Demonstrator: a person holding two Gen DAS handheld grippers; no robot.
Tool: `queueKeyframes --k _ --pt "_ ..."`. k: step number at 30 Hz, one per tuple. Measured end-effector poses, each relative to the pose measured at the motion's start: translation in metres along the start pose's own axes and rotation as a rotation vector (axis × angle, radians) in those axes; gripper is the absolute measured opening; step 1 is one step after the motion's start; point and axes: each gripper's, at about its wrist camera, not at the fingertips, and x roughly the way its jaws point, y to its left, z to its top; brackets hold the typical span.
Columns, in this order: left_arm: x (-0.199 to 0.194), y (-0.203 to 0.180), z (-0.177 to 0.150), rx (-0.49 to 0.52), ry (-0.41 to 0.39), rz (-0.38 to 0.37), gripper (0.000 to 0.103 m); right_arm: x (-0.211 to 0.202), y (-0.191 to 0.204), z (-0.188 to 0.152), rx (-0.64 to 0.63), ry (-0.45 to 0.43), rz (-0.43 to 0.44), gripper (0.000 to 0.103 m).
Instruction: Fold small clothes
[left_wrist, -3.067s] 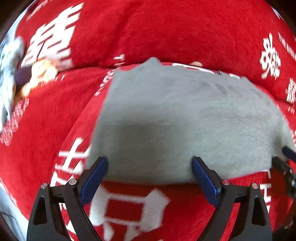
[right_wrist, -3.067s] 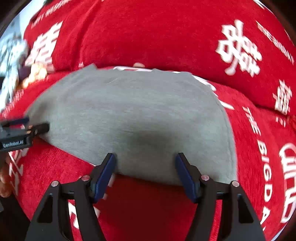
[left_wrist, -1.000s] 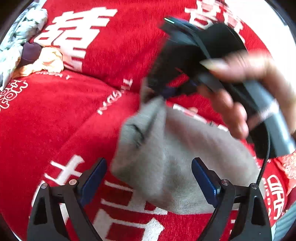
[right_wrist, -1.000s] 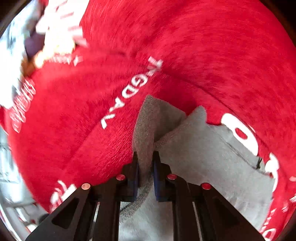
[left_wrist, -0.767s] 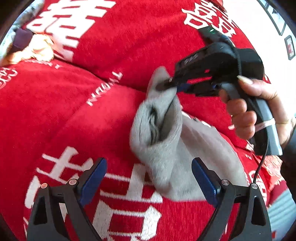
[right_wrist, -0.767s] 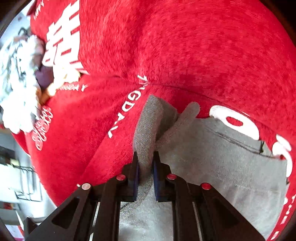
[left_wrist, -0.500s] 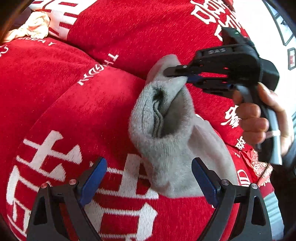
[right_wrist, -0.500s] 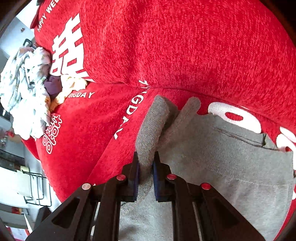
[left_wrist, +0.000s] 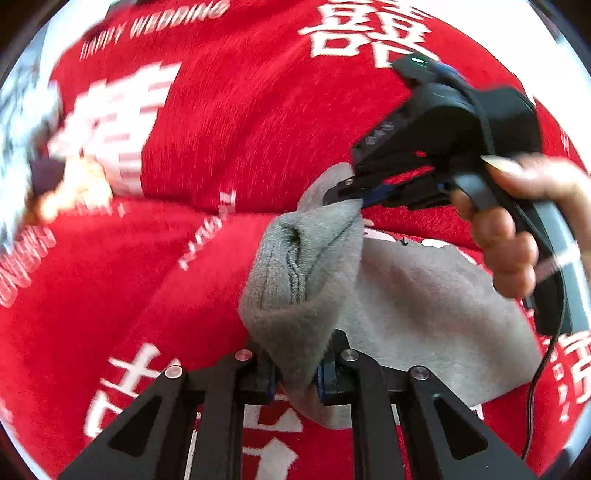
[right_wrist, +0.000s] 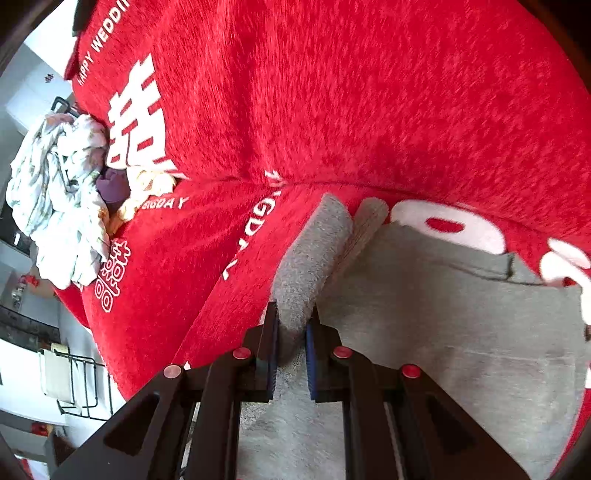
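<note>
A small grey garment (left_wrist: 417, 295) lies on a red sofa cover with white lettering (left_wrist: 221, 122). Its left end is lifted into a bunched fold (left_wrist: 295, 273). My left gripper (left_wrist: 295, 373) is shut on the lower edge of that fold. My right gripper (left_wrist: 354, 201), held by a hand, is shut on the fold's upper corner. In the right wrist view the right gripper (right_wrist: 291, 339) pinches a raised ridge of the grey garment (right_wrist: 436, 332), with the rest spread flat to the right.
A pile of other small clothes (right_wrist: 62, 206), white, purple and yellow, lies at the sofa's left end. A black wire rack (right_wrist: 77, 384) stands on the floor beyond the sofa edge. The sofa backrest (right_wrist: 369, 92) rises behind the garment.
My left gripper has moved in and shut on the lower edge of the lifted fold; it was open half a second ago. The right gripper keeps its hold on the upper corner.
</note>
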Motion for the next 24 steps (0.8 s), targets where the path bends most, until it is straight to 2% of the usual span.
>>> queueKeyframes --k 5,17,24 --pt "-0.01 -0.046 0.006 0.108 0.002 0.06 0.016 -0.033 -0.013 0.002 0.007 -0.027 0.016 0.013" --pt "-0.023 -0.095 0.032 0.138 0.091 -0.022 0.016 -0.086 -0.046 0.001 0.032 -0.065 0.022 0.013" --pt "-0.02 -0.124 0.036 0.165 0.123 -0.025 0.016 -0.099 -0.072 -0.004 0.045 -0.079 0.045 0.013"
